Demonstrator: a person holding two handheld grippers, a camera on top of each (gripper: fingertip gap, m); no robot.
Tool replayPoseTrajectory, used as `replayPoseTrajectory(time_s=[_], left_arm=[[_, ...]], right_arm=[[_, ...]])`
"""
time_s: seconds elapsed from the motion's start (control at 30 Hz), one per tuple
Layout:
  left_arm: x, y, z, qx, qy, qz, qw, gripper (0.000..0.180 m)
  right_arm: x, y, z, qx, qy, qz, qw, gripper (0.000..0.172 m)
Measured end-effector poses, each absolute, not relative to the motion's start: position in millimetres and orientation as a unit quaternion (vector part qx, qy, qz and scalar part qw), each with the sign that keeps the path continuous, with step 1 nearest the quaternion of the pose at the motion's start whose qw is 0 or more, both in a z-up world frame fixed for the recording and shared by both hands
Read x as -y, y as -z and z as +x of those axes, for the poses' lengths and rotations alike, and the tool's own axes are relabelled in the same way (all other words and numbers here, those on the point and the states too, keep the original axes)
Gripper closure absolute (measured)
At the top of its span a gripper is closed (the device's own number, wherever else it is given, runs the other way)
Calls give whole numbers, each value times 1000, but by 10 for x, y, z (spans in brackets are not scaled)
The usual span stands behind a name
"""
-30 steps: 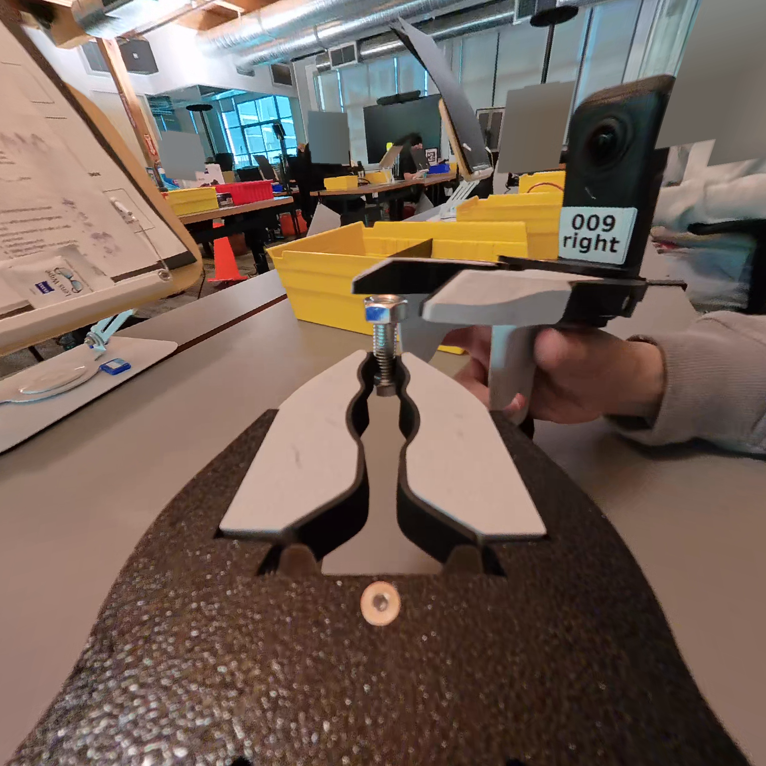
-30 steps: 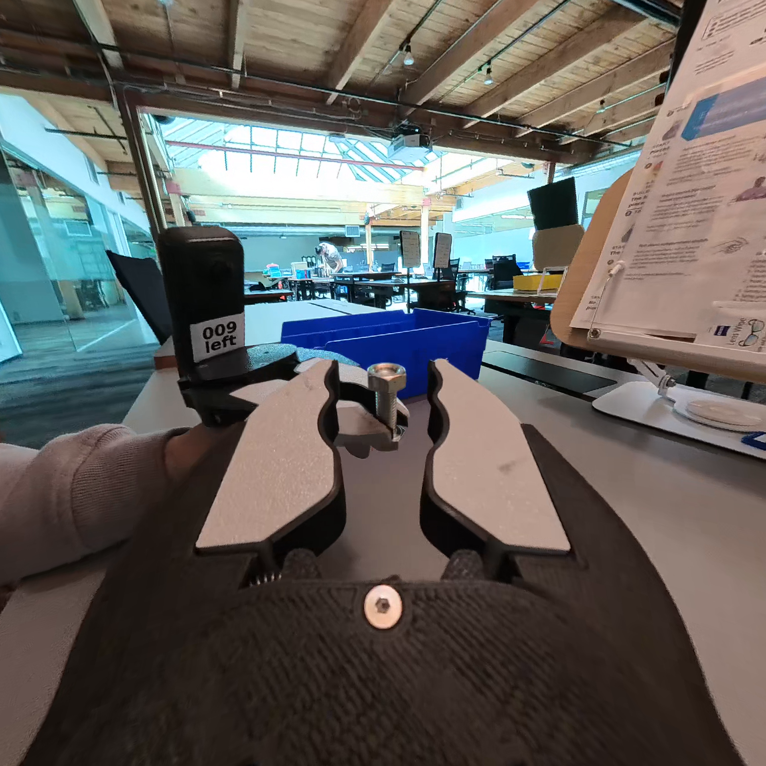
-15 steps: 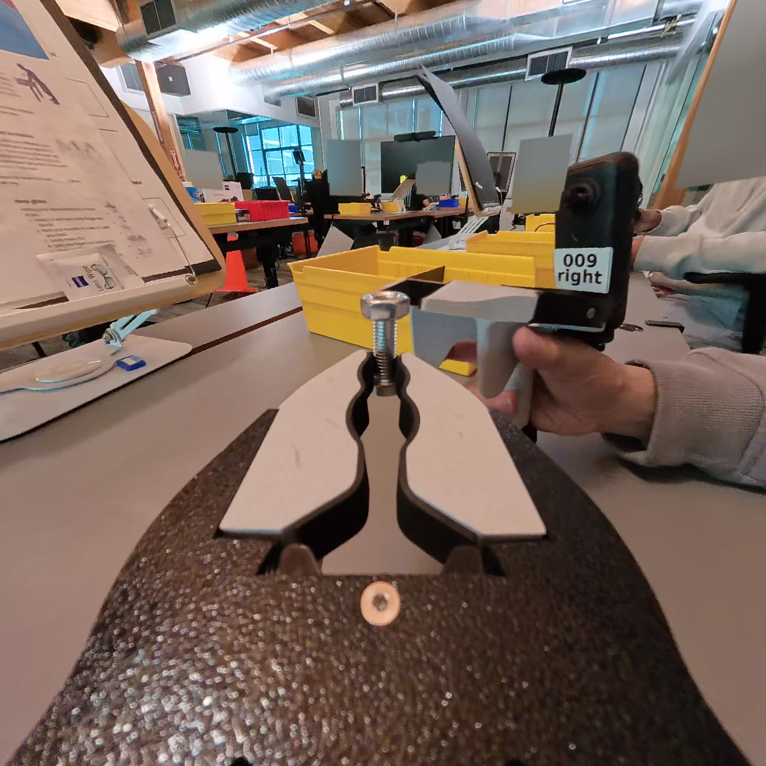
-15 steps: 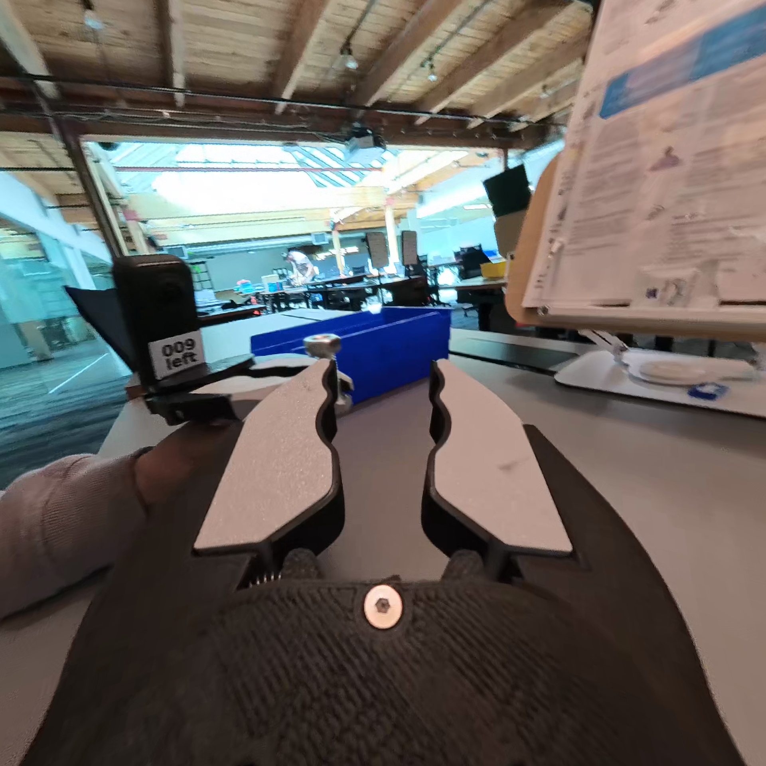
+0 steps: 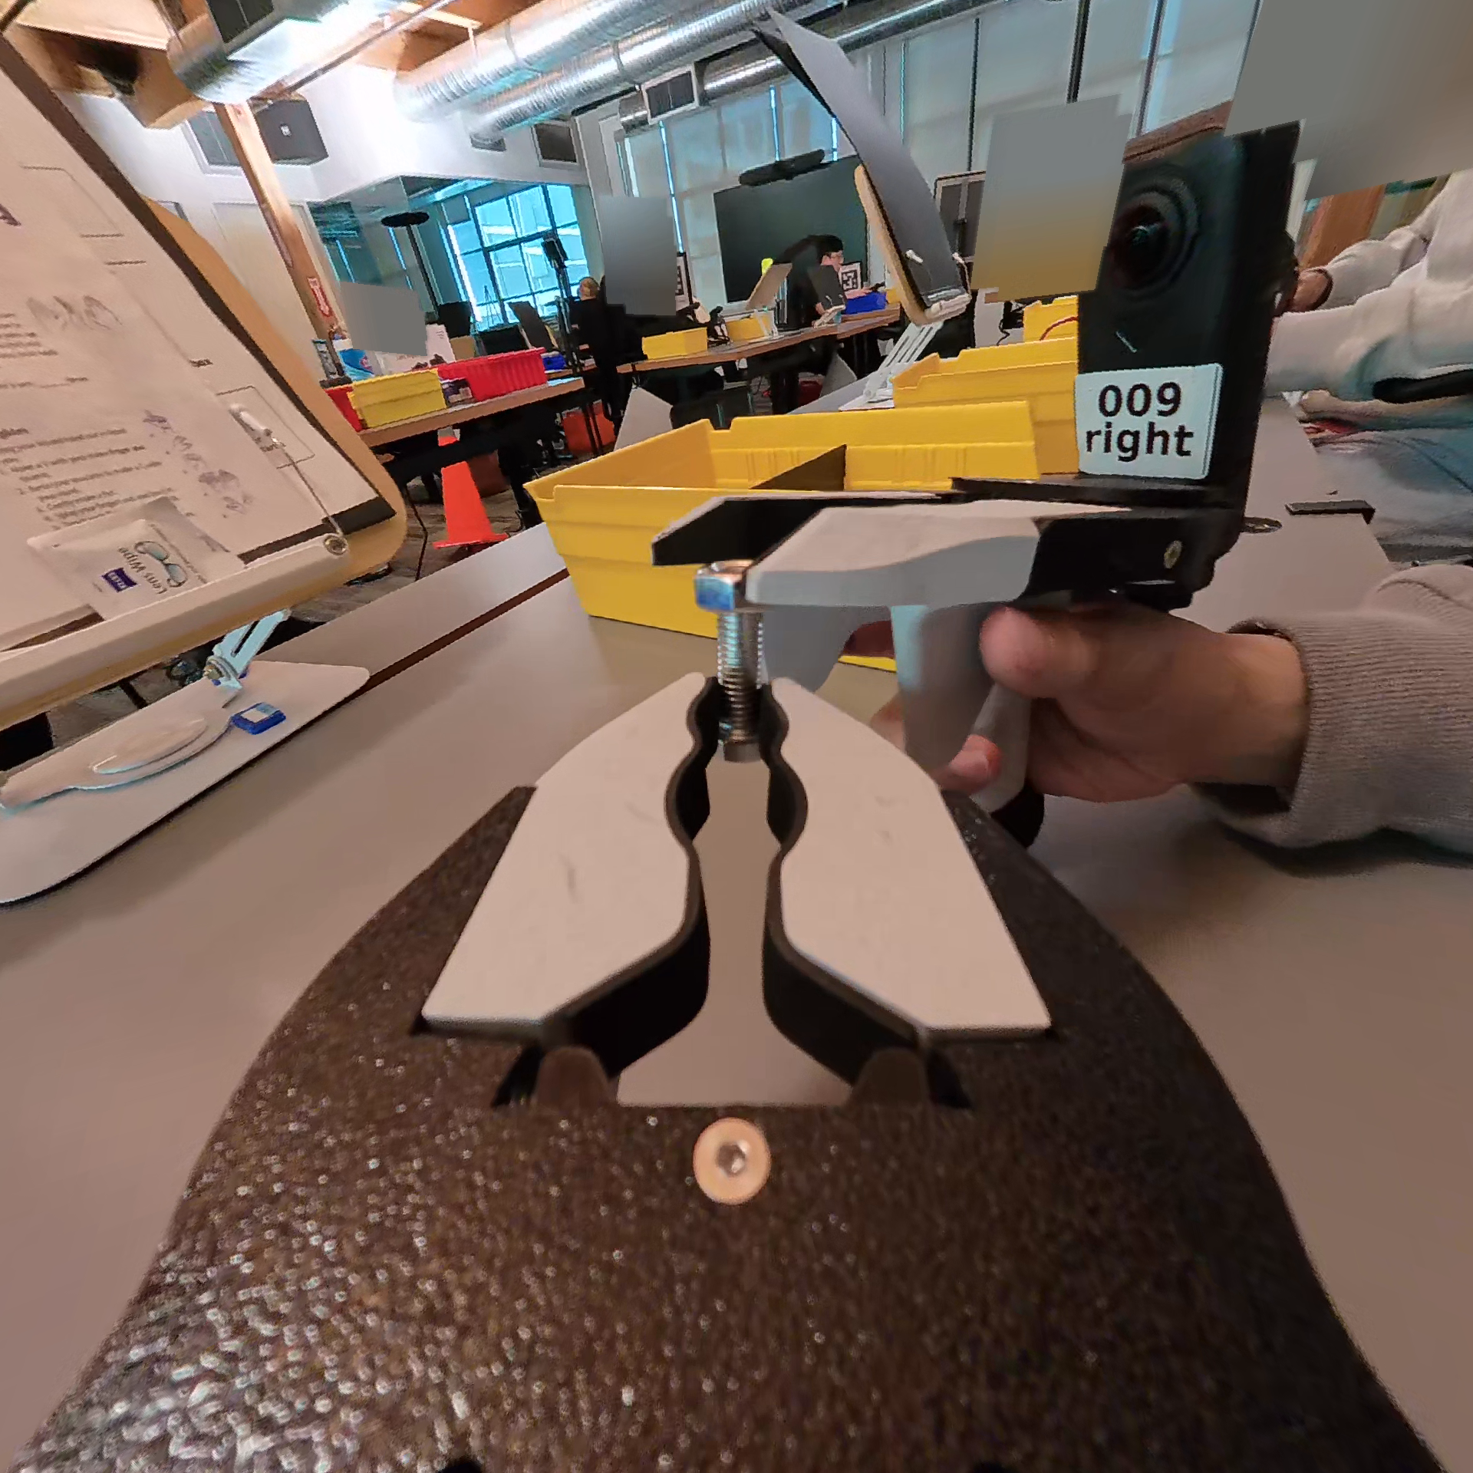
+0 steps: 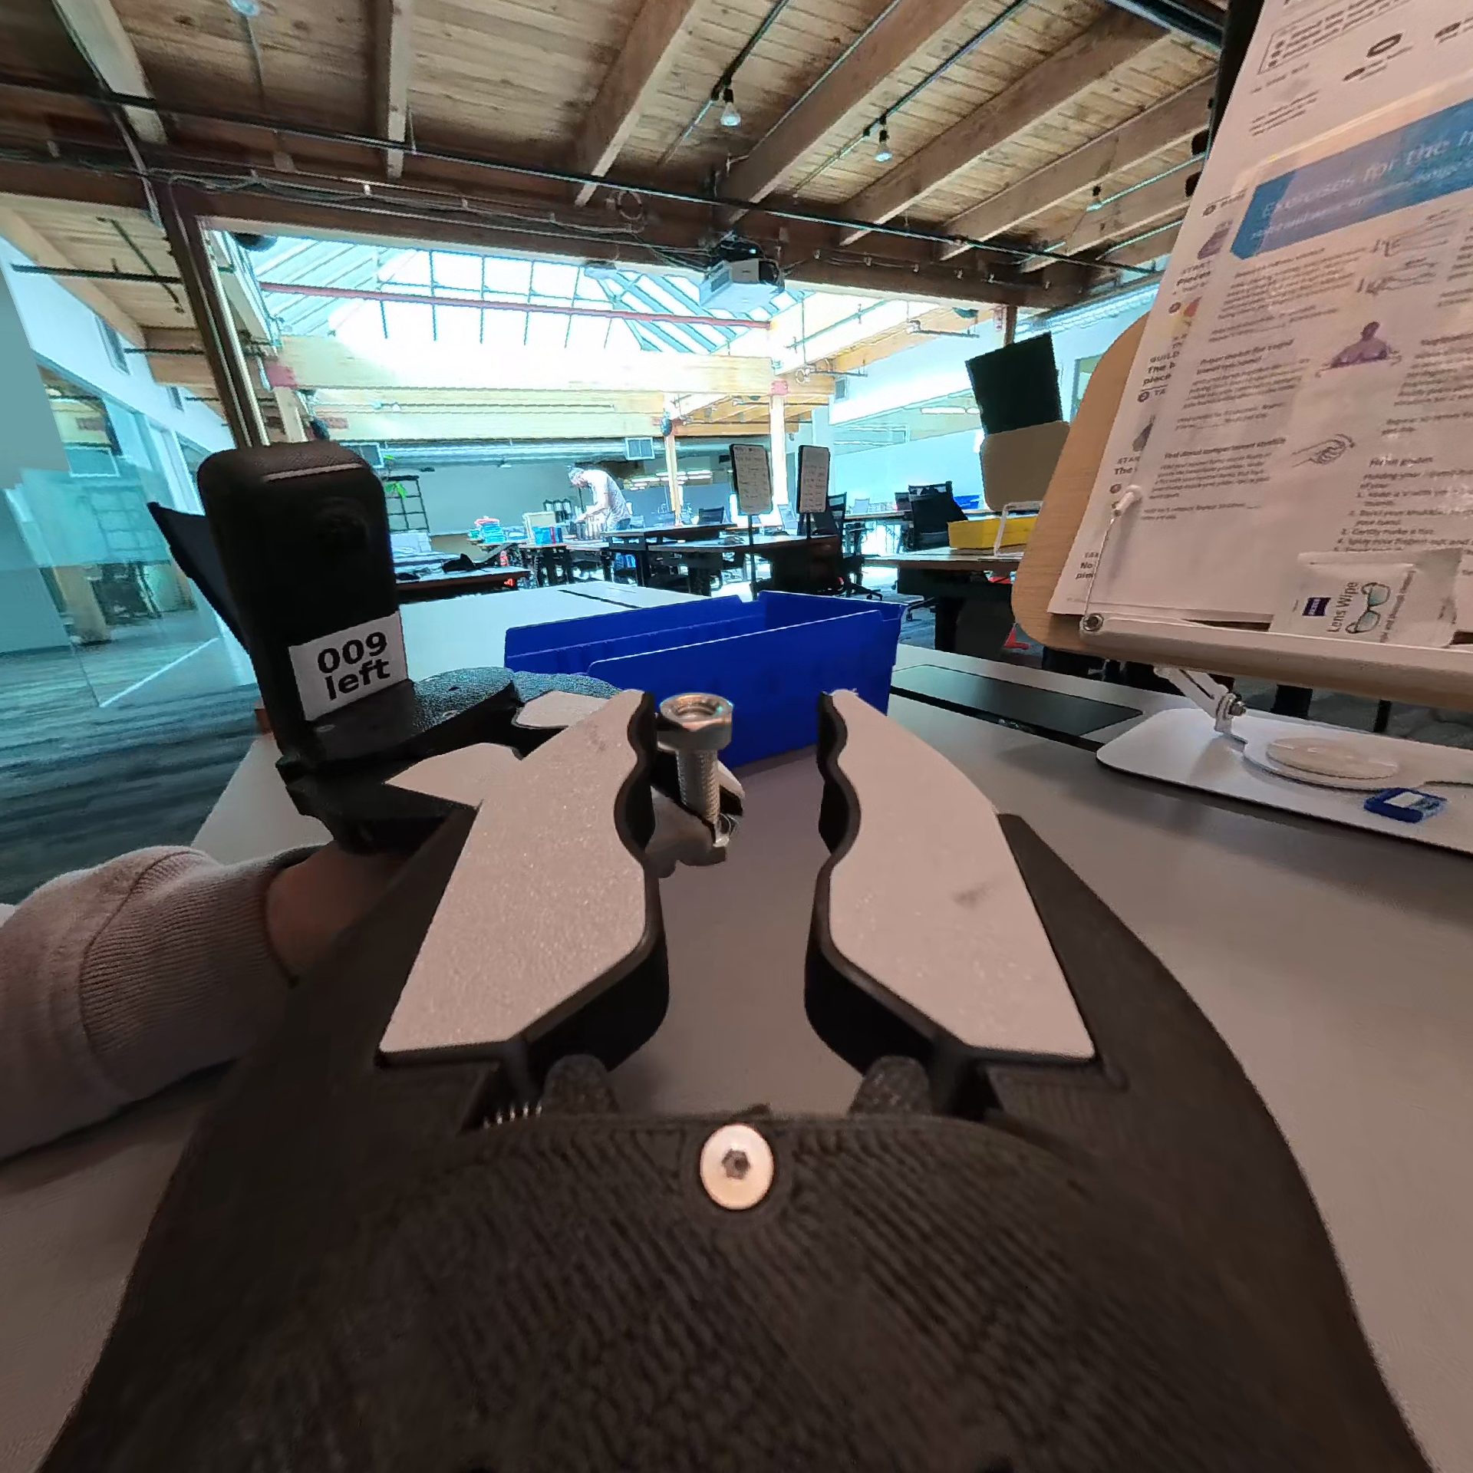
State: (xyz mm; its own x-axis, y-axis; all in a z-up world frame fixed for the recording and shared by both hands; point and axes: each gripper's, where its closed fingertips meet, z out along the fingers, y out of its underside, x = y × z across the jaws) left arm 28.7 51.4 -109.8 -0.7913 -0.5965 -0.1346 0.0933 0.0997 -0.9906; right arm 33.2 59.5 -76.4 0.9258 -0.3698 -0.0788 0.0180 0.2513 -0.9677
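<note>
Left wrist view: left tool (image 5: 737, 717) clamped on upright bolt (image 5: 737, 646).

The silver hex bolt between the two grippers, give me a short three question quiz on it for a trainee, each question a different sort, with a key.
1. True or false: the left gripper grips the silver hex bolt by its threaded shank, head up.
2. Multiple choice: the right gripper is A) wide open, bolt head between its fingers; B) shut on the bolt head; C) holding a nut.
3. Fill in: in the right wrist view, the plastic bin behind the bolt is ____ in colour.

Key: 1 true. 2 A: the right-hand finger stands clear of the head. 3 blue.
</note>
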Motion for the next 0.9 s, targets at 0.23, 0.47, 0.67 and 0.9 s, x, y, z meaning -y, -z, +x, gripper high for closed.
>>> replayPoseTrajectory(time_s=[0.23,0.47,0.67,0.9], left_arm=[[-649,987,313,-653,683,-205,253,172],[-554,1088,305,-687,648,-188,271,172],[-563,1057,308,-678,653,-192,276,172],[-640,1028,336,-664,667,-207,266,172]], right_arm=[[-452,784,494,-194,127,-586,777,137],[-595,702,272,-137,113,-584,792,133],[-584,768,352,-148,142,-602,772,129],[-496,701,370,-159,109,-574,795,131]])
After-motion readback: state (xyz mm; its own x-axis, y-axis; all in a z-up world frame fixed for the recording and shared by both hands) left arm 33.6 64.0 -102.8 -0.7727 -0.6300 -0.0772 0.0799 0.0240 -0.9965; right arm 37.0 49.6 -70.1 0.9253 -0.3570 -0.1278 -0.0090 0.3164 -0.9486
